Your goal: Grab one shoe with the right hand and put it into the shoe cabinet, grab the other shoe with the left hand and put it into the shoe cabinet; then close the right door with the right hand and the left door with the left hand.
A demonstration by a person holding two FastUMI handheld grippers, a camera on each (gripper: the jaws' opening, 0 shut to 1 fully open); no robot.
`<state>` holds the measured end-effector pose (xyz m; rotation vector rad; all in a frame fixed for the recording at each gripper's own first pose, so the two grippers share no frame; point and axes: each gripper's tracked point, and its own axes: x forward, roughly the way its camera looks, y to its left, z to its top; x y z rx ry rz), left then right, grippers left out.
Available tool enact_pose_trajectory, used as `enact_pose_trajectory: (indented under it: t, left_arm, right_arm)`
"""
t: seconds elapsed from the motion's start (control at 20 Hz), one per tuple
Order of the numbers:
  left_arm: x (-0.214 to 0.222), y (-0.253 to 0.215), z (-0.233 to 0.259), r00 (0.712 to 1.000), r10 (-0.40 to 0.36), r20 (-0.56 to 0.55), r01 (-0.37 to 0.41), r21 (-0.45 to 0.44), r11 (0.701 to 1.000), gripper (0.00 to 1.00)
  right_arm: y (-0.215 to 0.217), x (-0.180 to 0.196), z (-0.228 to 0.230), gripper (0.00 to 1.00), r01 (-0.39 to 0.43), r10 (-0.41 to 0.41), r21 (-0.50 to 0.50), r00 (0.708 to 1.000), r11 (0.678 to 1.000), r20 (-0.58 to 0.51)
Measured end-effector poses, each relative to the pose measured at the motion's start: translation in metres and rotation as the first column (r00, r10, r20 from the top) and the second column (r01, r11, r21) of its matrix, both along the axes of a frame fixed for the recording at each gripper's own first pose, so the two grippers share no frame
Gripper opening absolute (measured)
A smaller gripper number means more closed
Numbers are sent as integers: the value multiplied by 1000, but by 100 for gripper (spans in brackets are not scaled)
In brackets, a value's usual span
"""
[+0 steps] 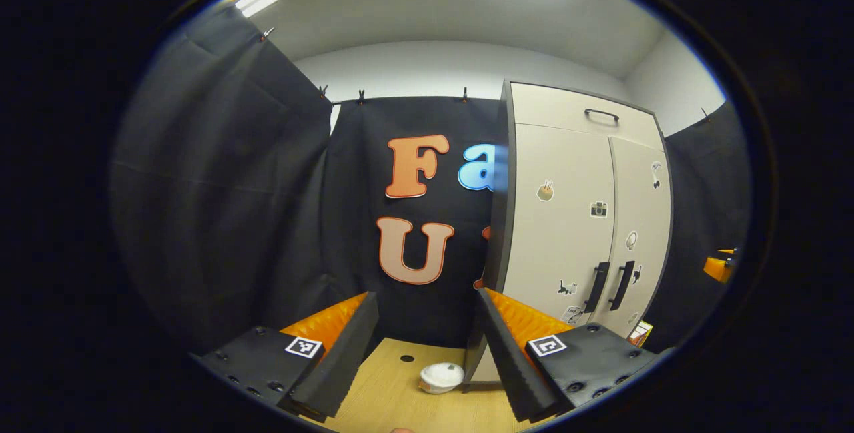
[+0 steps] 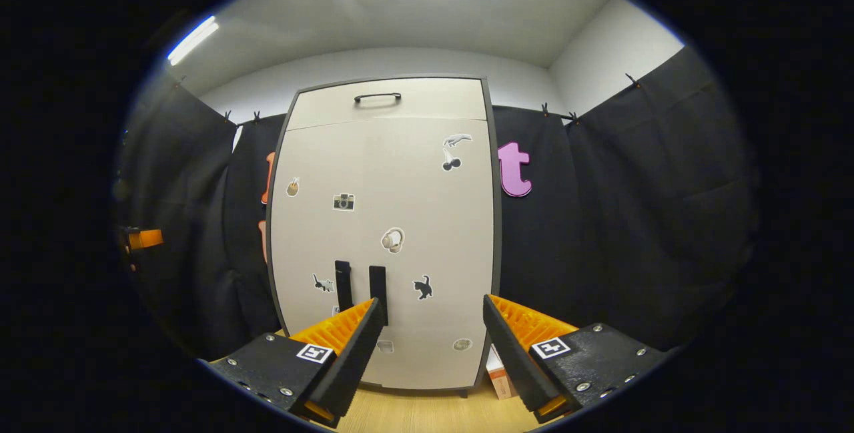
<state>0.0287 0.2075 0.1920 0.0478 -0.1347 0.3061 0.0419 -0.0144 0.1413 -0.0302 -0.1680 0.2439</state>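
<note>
Stood upright against the black cloth wall: the shoe cabinet [image 2: 387,233], pale cream with a dark frame, both doors flat and closed. Seen head-on in the right gripper view, from the left and at an angle in the left gripper view [image 1: 580,219]. Carried two dark vertical door handles [image 2: 360,286] side by side at the seam between the doors, low on the front. Carried also a dark drawer handle [image 2: 377,97] on the top panel. Dotted with small stickers across both doors. No shoes to be seen outside the cabinet.

Pointed straight at the cabinet front: the right gripper [image 2: 427,353], fingers spread wide, nothing between them, clear of the doors. Pointed past the cabinet's left side toward the cloth wall: the left gripper [image 1: 420,353], fingers likewise released and empty.

Rested on the wooden floor [image 1: 400,399] just beside the cabinet's left bottom corner: a small white bowl-like thing [image 1: 441,377]. Leaned at the cabinet's right bottom corner: a small box [image 2: 500,376], partly hidden behind a finger. Glimpsed far off at the right edge of the left gripper view: an orange part of the other gripper [image 1: 720,266].
</note>
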Motion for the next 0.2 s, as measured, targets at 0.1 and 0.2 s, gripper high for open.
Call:
enact_pose_trajectory:
  t: [0.1,0.2]
  left_arm:
    - [2,3,0,1000,-2,-2,2,3,1000,96]
    - [0,3,-1,1000,-3,0,3,5,1000,96]
  right_arm:
    - [-3,-5,1,92,8,-8,2,1000,1000,3]
    - [-6,-9,1,92,14,-14,6,1000,1000,5]
